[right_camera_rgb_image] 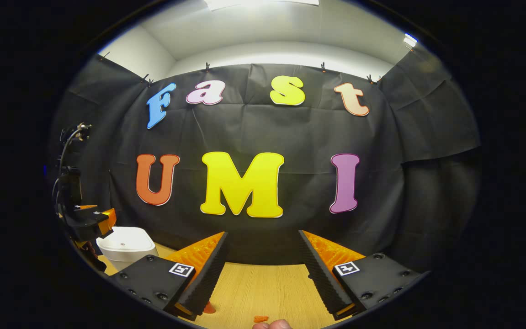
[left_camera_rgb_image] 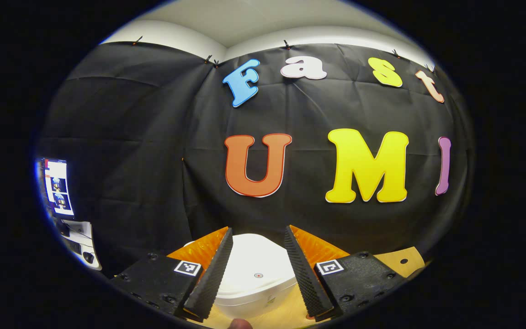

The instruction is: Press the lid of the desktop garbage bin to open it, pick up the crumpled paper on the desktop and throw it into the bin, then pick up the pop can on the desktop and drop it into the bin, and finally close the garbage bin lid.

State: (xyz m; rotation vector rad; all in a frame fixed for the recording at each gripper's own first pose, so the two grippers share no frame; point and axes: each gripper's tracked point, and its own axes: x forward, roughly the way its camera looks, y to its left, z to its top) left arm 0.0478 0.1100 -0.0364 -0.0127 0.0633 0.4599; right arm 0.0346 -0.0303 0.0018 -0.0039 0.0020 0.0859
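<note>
A white desktop garbage bin (left_camera_rgb_image: 256, 274) with its lid down stands on the wooden table, straight ahead of my left gripper (left_camera_rgb_image: 258, 269). That gripper is open, and the bin shows in the gap between its fingers, a little beyond them; a small red dot marks the lid. In the right gripper view the same bin (right_camera_rgb_image: 126, 246) sits at the far left, with the left gripper (right_camera_rgb_image: 93, 219) hovering just over its left side. My right gripper (right_camera_rgb_image: 263, 274) is open above bare table with nothing between its fingers.
The wooden table (right_camera_rgb_image: 263, 283) runs up to the black cloth wall. A monitor (left_camera_rgb_image: 57, 187) and some equipment stand at the far left of the left gripper view. Small orange-red bits (right_camera_rgb_image: 260, 318) lie on the table near the right gripper.
</note>
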